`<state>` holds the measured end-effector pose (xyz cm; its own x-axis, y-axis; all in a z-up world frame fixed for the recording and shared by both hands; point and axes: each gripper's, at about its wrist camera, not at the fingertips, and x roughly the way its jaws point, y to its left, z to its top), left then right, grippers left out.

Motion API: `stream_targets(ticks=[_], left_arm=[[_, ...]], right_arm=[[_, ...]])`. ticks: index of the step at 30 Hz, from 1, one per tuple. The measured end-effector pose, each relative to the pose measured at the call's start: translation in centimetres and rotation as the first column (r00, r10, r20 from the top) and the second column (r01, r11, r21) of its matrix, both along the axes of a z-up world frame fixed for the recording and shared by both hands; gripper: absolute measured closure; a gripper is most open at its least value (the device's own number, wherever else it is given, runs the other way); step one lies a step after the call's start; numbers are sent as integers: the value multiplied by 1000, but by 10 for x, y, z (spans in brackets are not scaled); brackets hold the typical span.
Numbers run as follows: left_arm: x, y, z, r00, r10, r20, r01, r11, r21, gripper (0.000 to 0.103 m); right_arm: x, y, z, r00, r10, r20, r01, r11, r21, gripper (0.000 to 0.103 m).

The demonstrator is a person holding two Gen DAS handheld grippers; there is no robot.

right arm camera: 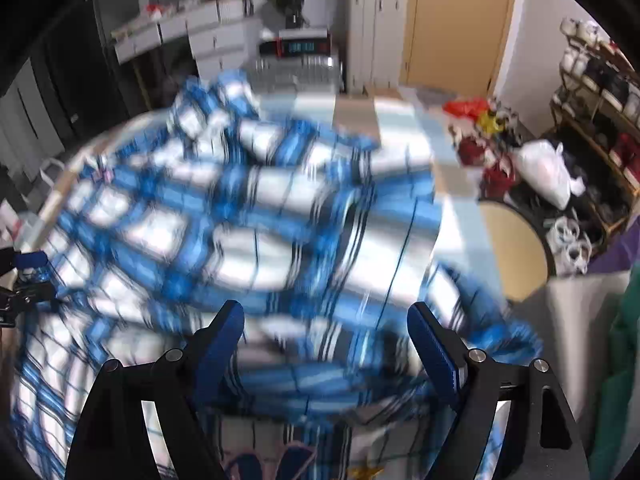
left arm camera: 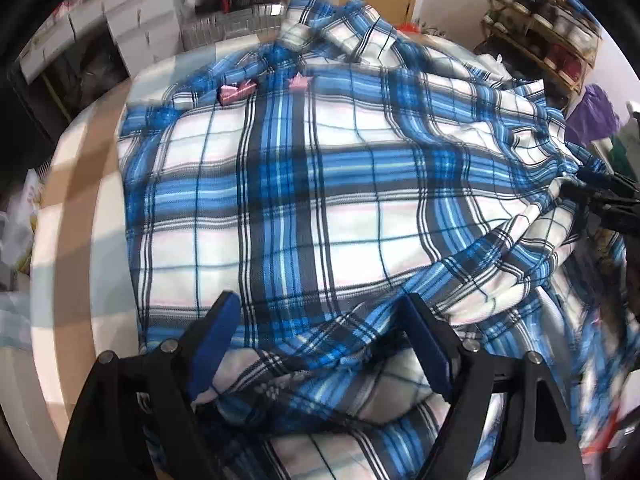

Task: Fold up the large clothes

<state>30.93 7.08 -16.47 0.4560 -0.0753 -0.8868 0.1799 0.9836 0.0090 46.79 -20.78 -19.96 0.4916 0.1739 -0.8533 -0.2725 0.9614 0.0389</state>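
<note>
The plaid shirt (left arm camera: 304, 184) lay directly ahead of and beneath both wide-open, empty tools, left tool (left arm camera: 320, 344) and right tool (right arm camera: 326, 344).

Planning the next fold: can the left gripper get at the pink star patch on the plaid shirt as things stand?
Probably yes. The left gripper, jaws open, hangs over the plaid shirt, and only flat cloth lies between it and the pink star patch.
</note>
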Motion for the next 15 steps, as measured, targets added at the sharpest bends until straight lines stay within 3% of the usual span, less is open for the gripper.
stream_targets(ticks=[2,5,6,9,11,15], left_arm=[[-2,2,4,1000,17,-13,-17,1000,-3,23],[-21,5,29,998,49,42,-44,991,-127,23],[-24,7,36,995,68,66,-59,989,-133,23],[-30,3,45,988,77,136,-61,992,-115,23],[-30,-1,44,979,94,180,-84,995,-61,23],[-24,-3,53,962,125,242,-108,991,-79,23]], right_arm=[[-4,3,-19,999,-9,-49,7,999,-52,19],[-9,5,-15,1000,-1,-24,0,1000,-31,18],[-12,6,-10,1000,11,1,-11,1000,-17,18],[-22,10,8,995,42,96,-44,999,21,18],[-24,14,11,993,42,112,-49,997,55,17],[-15,29,-17,999,44,10,-44,997,58,16]])
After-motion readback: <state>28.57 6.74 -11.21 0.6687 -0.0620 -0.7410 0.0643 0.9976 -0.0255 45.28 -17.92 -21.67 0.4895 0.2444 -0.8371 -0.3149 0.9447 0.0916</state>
